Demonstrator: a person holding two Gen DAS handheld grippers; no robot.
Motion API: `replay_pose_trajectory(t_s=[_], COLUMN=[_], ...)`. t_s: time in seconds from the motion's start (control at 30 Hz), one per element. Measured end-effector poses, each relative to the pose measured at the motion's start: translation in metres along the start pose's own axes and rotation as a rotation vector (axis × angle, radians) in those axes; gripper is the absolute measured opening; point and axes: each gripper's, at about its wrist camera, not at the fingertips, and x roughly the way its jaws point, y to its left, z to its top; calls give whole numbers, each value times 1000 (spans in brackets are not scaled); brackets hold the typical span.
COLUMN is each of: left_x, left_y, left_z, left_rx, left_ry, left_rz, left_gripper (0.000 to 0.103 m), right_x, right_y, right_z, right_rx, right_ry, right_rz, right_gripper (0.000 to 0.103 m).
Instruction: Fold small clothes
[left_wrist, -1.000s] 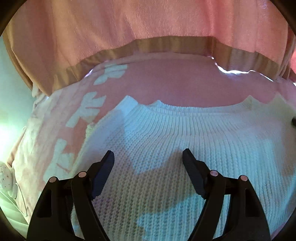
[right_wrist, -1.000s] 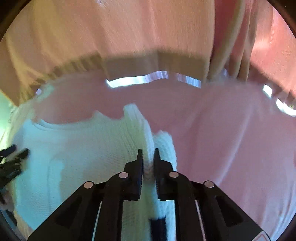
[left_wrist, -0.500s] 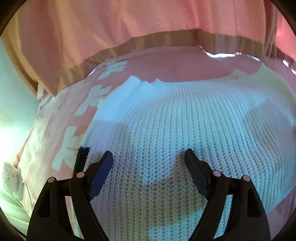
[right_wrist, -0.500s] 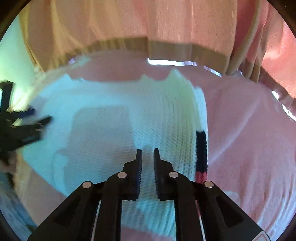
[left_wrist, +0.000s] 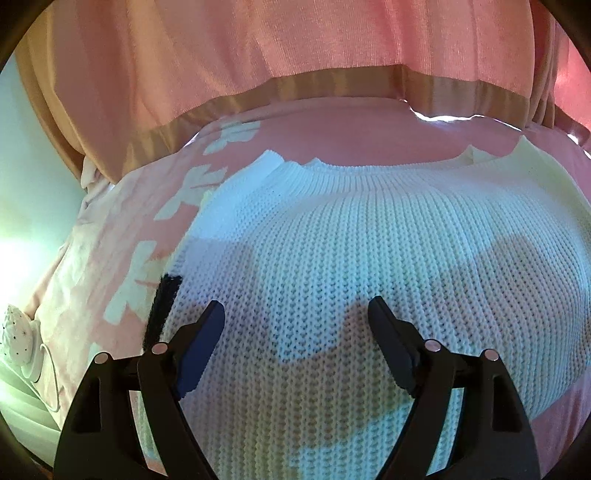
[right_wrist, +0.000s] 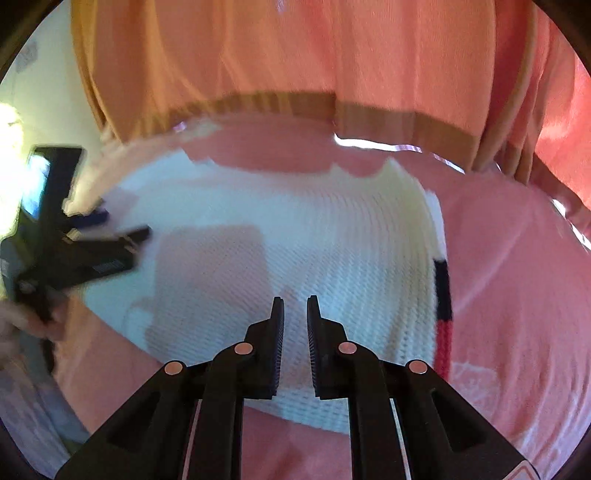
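Note:
A small white knit sweater (left_wrist: 369, 240) lies flat on a pink cloth with white marks (left_wrist: 122, 236); a black band shows at its left edge. My left gripper (left_wrist: 295, 325) is open and empty, hovering just above the sweater. In the right wrist view the sweater (right_wrist: 314, 240) lies spread out, with a black and red cuff (right_wrist: 443, 306) along its right edge. My right gripper (right_wrist: 295, 314) is above the sweater with its jaws nearly together and nothing between them. The left gripper (right_wrist: 110, 229) shows at the sweater's left side.
A pink curtain with a tan hem (left_wrist: 295, 55) hangs behind the surface, also in the right wrist view (right_wrist: 332, 55). A small white dotted object with a cord (left_wrist: 18, 332) lies at the far left edge.
My right gripper let go of the sweater's folded edge, then pulled back and up. The sweater now lies spread flat. My left gripper shifted slightly over the sweater.

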Motion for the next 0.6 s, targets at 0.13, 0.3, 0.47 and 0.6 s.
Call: replay_pose_trajectory(t_s=[0.13, 0.3, 0.47, 0.6], left_x=[1, 4, 5, 1], left_y=[-2, -2, 0, 4], left_z=[0, 0, 1, 0], left_rx=[-2, -7, -15, -22], left_ry=[5, 10, 13, 8], left_rz=[3, 3, -4, -14], left_gripper=[77, 77, 78, 78], right_x=[11, 52, 45, 56], right_y=[23, 31, 32, 43], right_z=[5, 5, 9, 6], right_rx=[-40, -35, -8, -71], right_ry=[-1, 83, 48, 82], right_rz=[40, 62, 59, 40], right_gripper=[11, 9, 9, 9])
